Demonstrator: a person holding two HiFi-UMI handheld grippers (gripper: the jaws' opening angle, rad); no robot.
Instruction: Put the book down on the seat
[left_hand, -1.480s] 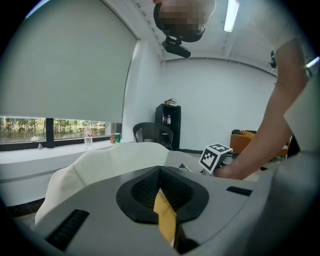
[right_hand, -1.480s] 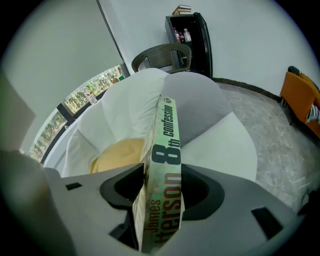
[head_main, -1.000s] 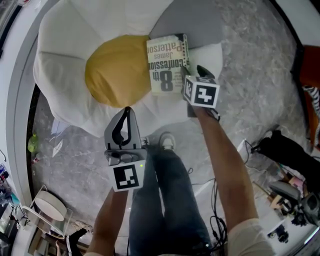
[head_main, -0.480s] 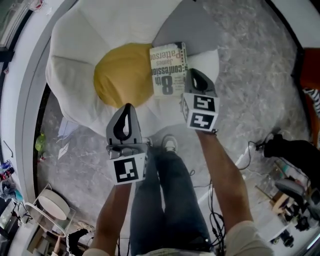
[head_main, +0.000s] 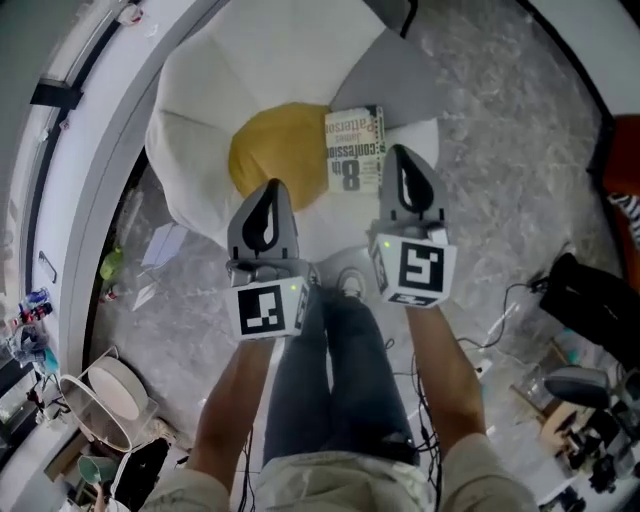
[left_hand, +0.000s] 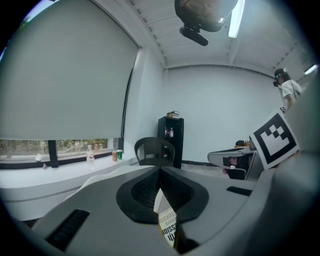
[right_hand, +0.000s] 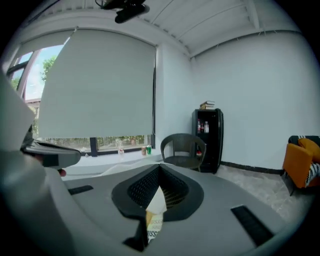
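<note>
On the white seat (head_main: 260, 70), the book (head_main: 355, 150) lies flat beside a yellow cushion (head_main: 275, 155). It is near the tip of the right hand-held gripper (head_main: 403, 158) and farther from the left hand-held gripper (head_main: 270, 190). Both are clenched and empty over a grey marble floor (head_main: 500, 150), forearms (head_main: 445, 390) side by side.

In the left gripper view, the jaws meet and the book (left_hand: 167, 222) shows below them. A chair (left_hand: 155, 150) and a black cabinet (left_hand: 171, 140) stand by the wall.

In the right gripper view, the jaws are together, with the book (right_hand: 154, 220) beneath and the chair (right_hand: 182, 147) ahead.
</note>
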